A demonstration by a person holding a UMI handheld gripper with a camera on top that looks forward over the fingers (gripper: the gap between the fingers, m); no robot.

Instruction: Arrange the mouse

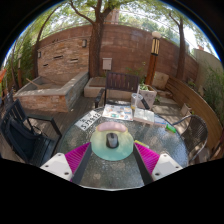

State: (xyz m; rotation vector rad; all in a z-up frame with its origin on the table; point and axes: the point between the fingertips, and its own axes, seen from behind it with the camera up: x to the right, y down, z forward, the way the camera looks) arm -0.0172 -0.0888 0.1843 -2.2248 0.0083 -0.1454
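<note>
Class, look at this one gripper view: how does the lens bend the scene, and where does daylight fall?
Gripper view: strong fisheye bending, the brick wall curves; even outdoor daylight, soft shadows; pale sheen on the glass table; the mouse sits between the open gripper fingers, slightly soft.

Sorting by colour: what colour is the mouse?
Pale mint green mouse, between the tongs; gripper view.

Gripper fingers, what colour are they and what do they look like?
The gripper has two fingers with bright magenta pads on their inner faces. The pads look like slanted wedges. Pale, whitish parts sit at their outer ends. No cables, markings or sleeve show.
</note>
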